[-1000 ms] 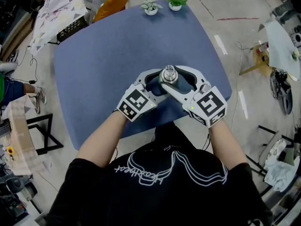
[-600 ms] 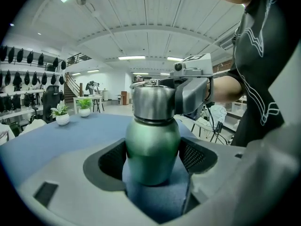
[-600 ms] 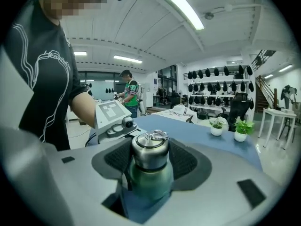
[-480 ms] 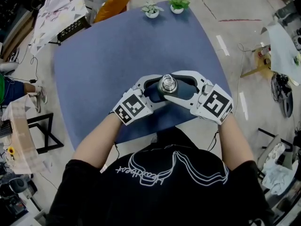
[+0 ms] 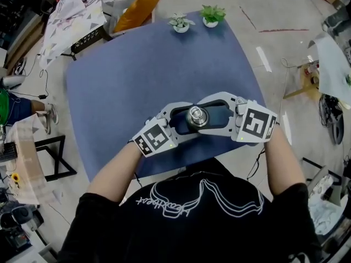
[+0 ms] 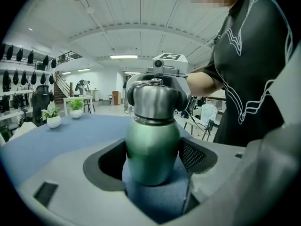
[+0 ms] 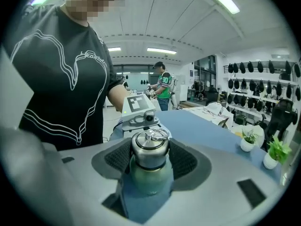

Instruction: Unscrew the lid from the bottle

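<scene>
Bottle: we've got the green bottle [image 7: 149, 180] upright on the blue table [image 5: 126, 81], toward its near edge and right of centre.
Left gripper: the left gripper [image 6: 153, 161] comes in from the near left, its pads pinching the green body low down.
Right gripper: the right gripper [image 7: 150, 158] reaches in from the right, pads clamped on the steel lid [image 6: 154, 101] (ring handle on top, untouched).
Why this hold: one grip anchors the body while the other turns the cap, so we'd call this the unscrewing itself.
Lid: seated on the neck as far as we can tell.
Edges: the near table edge is close behind both hands.
Room: the table is open to the far side and left. Two potted plants [image 5: 180, 22] sit well apart at the far edge, so lifting the lid should meet nothing.
</scene>
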